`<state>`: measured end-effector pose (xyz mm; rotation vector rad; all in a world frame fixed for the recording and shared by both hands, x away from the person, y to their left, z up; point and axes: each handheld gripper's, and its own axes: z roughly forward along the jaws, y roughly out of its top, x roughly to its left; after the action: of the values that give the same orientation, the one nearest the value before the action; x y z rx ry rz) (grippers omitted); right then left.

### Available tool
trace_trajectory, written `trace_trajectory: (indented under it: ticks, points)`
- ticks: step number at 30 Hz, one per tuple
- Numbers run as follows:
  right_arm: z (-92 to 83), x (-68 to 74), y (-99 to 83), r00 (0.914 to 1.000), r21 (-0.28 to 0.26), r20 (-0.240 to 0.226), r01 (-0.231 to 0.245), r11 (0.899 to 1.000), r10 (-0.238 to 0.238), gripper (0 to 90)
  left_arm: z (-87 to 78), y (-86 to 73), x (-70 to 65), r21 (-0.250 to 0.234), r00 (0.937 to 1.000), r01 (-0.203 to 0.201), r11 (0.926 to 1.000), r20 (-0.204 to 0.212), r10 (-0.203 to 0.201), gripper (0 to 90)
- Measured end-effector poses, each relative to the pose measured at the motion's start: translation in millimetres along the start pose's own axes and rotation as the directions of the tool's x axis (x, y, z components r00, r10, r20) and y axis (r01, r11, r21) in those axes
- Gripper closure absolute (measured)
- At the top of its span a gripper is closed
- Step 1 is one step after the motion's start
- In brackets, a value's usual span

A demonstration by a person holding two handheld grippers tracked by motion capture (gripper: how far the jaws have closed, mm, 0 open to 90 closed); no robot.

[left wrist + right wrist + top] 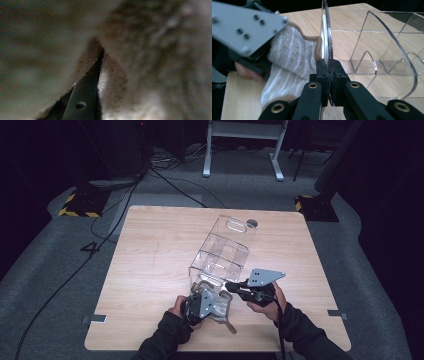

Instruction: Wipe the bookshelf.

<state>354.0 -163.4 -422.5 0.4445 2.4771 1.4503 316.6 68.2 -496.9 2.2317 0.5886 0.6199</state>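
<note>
Here, at the near edge of the wooden tabletop [150,270], two hand-held grippers work at the near end of a clear plastic divided container [222,250].

Left gripper [212,302]: located just in from the near edge, slightly left of the tabletop's middle, with its grey plate facing up. It is clamped on a grey-and-white knitted sock [289,65], which has a tan band along its edge. In the left gripper view the sock's fuzzy fabric [140,62] lies pressed against the lens, out of focus, and one dark jaw rises from the bottom of the frame into a fold of it. The jaws are closed down on the fabric. The sock sits against the outside of the container's near wall.

Right gripper [329,75]: located beside the left gripper, toward the tabletop's right edge, with its three-cornered plate level. Its two black jaws are closed tight on the thin upright rim of the container's near wall, one pad on each face of the plastic.

Container: it rests on the tabletop, running from the near grippers toward the far edge, somewhat right of centre. Clear internal partitions divide it into compartments, and a slot-shaped handle opening is cut in its far wall. The compartments visible in the right gripper view hold nothing.
</note>
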Motion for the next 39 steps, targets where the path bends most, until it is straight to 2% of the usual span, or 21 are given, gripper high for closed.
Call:
trace_trajectory:
  ticks: [3, 5, 8, 9, 12, 13, 14, 15, 18, 20, 22, 23, 25, 26, 27, 29, 32, 34, 36, 37, 39]
  points:
    - [-1.5, -0.8, -0.9, 1.0, -0.001, -0.003, -0.001, 1.0, 0.001, 87.5, -5.6, -6.7, 13.7, 0.026, 0.9995, 0.024, 0.9994, -0.022, -0.023, 75.4]
    - [-2.4, -1.2, -1.4, 1.0, 0.0, -0.004, -0.001, 1.0, 0.001, 87.5, -10.3, -15.4, 28.8, 0.04, 0.9979, 0.034, 0.9986, -0.056, -0.032, 75.5]
    - [-3.4, -0.8, -1.7, 1.0, 0.003, 0.008, 0.004, 1.0, -0.004, 87.1, -12.7, -22.2, 43.9, 0.037, 0.9925, 0.09, 0.9953, -0.086, -0.087, 75.5]
    - [-3.4, -0.8, -1.7, 1.0, 0.003, 0.008, 0.004, 1.0, -0.004, 87.1, -12.7, -22.2, 43.9, 0.037, 0.9925, 0.09, 0.9953, -0.086, -0.087, 75.5]
    - [-4.5, -2.2, -2.5, 1.0, 0.002, 0.005, -0.002, 1.0, 0.002, 86.9, -19.1, -25.9, 58.3, 0.015, 0.9768, 0.172, 0.985, -0.132, -0.169, 75.5]
    - [-4.8, -2.3, -2.7, 1.0, 0.002, 0.005, -0.002, 1.0, 0.002, 87.0, -21.5, -26.4, 63.0, -0.006, 0.9711, 0.202, 0.9794, -0.129, -0.201, 75.5]
    - [-4.7, -2.0, -2.7, 1.0, 0.001, 0.006, 0.0, 1.0, 0.0, 86.9, -26.9, -23.9, 67.6, -0.053, 0.9629, 0.237, 0.97, -0.119, -0.242, 75.5]
    - [-4.6, -2.0, -2.6, 1.0, 0.002, 0.007, 0.003, 1.0, -0.003, 87.0, -26.9, -23.9, 67.6, -0.053, 0.9629, 0.237, 0.97, -0.119, -0.242, 75.5]
    - [-4.7, -2.4, -2.7, 0.9999, 0.003, 0.01, 0.003, 1.0, -0.003, 86.9, -33.5, -9.3, 62.0, -0.113, 0.967, 0.217, 0.9697, -0.112, -0.229, 75.6]
    - [-4.9, -2.8, -2.7, 0.9999, 0.004, 0.015, 0.002, 1.0, -0.002, 87.0, -35.1, -5.6, 59.5, -0.127, 0.9662, 0.22, 0.967, -0.107, -0.234, 75.6]
    - [-5.3, -4.2, -3.2, 0.9999, 0.003, 0.015, -0.005, 1.0, 0.005, 87.0, -38.6, 2.3, 54.7, -0.117, 0.9626, 0.205, 0.9717, -0.155, -0.222, 75.1]
    - [-5.2, -4.1, -3.2, 0.9999, 0.003, 0.015, -0.005, 1.0, 0.005, 87.0, -41.6, 4.4, 55.1, -0.123, 0.9619, 0.205, 0.9711, -0.158, -0.223, 75.2]
    - [-4.8, -3.6, -2.7, 0.9998, 0.006, 0.019, 0.001, 1.0, -0.001, 87.1, -49.4, 9.1, 55.7, -0.165, 0.959, 0.213, 0.9631, -0.154, -0.238, 75.2]
    - [-4.8, -3.6, -2.7, 0.9998, 0.006, 0.019, 0.001, 1.0, -0.001, 87.1, -49.4, 9.1, 55.7, -0.165, 0.959, 0.213, 0.9631, -0.154, -0.238, 75.3]
    - [-4.7, -3.7, -2.9, 0.9999, 0.004, 0.017, -0.003, 1.0, 0.002, 87.0, -53.1, 11.2, 55.1, -0.19, 0.9582, 0.217, 0.9575, -0.146, -0.246, 75.3]
    - [-4.6, -4.1, -3.1, 0.9999, 0.002, 0.014, -0.006, 1.0, 0.006, 87.0, -59.0, 19.8, 48.2, -0.235, 0.9607, 0.193, 0.9526, -0.152, -0.232, 75.3]
    - [-4.2, -3.6, -2.9, 0.9999, 0.003, 0.016, -0.006, 1.0, 0.006, 87.0, -59.3, 26.7, 41.7, -0.262, 0.9651, 0.177, 0.9488, -0.143, -0.22, 75.3]
    - [-3.9, -3.1, -2.6, 0.9998, 0.004, 0.019, -0.007, 1.0, 0.007, 87.0, -55.7, 32.7, 32.4, -0.269, 0.9752, 0.133, 0.9538, -0.136, -0.175, 75.3]
    - [-3.4, -3.7, -2.1, 0.9997, 0.007, 0.02, -0.016, 1.0, 0.016, 87.1, -48.6, 36.6, 23.0, -0.262, 0.9799, 0.1, 0.9599, -0.141, -0.14, 75.1]
    - [-3.4, -3.7, -2.1, 0.9997, 0.007, 0.02, -0.016, 1.0, 0.016, 87.1, -46.3, 37.0, 20.6, -0.266, 0.9806, 0.096, 0.959, -0.14, -0.137, 75.1]
    - [-2.8, -3.7, -2.2, 0.9995, 0.004, 0.026, -0.02, 1.0, 0.02, 87.0, -42.1, 37.4, 15.2, -0.267, 0.9877, 0.082, 0.9602, -0.107, -0.114, 75.1]
